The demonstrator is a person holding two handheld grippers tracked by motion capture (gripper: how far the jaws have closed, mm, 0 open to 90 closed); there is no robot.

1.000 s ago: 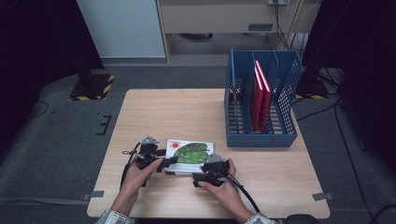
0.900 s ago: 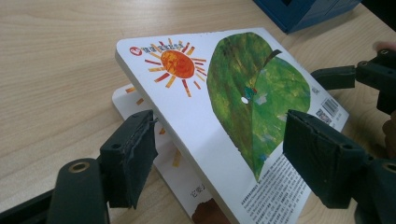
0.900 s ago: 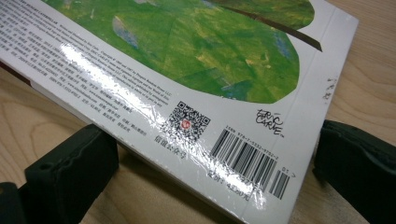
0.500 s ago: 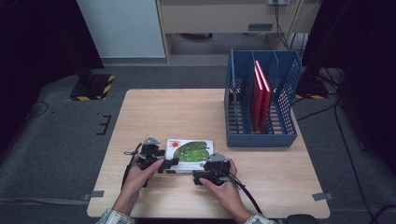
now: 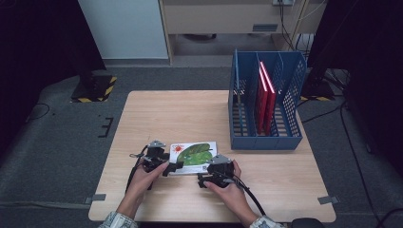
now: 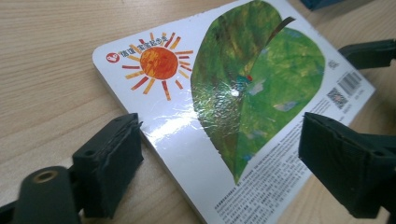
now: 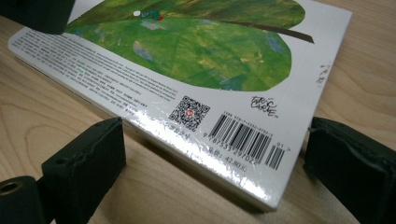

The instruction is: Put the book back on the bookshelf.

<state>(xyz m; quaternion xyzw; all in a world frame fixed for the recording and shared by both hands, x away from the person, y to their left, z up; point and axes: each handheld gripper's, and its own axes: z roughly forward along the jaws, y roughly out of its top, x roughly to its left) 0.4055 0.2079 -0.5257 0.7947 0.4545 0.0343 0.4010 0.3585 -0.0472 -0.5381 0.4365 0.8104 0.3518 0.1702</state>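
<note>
While the wooden table carries everything, its largest load is the blue file rack at the right edge, with red books standing upright in one of its slots. Next in size comes the picture book, a glossy board book lying flat close to the near edge, about midway along it, back cover up: a green leaf, an orange sun and a barcode show. Both hands work at it from the near side. At the book's left end, the left gripper has its jaws spread, one on each side of the near left corner; they have just been opening, and the pads stand clear of the cover. At the book's right end, the right gripper straddles the barcode corner, jaws also wide apart and not pressing.

By the look of it, the book is stiff and fairly light, thick enough to pinch through its edge, but the laminated cover shines and will likely be slippery under the pads. Lying flat on the wood, it offers little purchase from above; a sound hold would probably be across the thickness at a corner or short edge, once that edge is tipped up or slid past the table's near edge.
</note>
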